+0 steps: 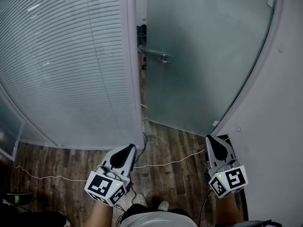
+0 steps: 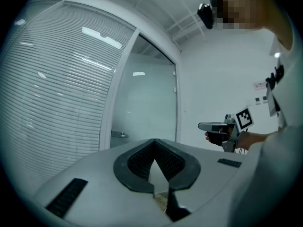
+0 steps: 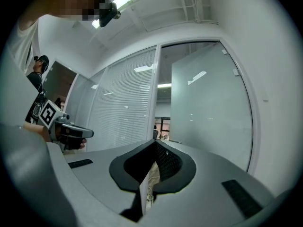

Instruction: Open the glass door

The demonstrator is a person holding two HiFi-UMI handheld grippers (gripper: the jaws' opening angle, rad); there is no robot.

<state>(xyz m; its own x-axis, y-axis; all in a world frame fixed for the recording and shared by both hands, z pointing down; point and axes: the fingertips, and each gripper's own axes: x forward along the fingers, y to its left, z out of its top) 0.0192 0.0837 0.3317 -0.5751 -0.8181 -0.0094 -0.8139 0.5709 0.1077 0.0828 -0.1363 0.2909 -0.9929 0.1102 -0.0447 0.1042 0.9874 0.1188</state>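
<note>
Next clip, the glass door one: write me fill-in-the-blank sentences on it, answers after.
The door handle on the frosted glass door is touched by ___ gripper.
The panel left of that door is covered by horizontal ___.
A thin white ___ trails across the wooden floor.
The right gripper holds ___ between its jaws.
Answers: neither; blinds; cable; nothing.

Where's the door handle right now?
Head view, upper centre: the handle sits on the left edge of the glass door, right beside the white frame.
</note>
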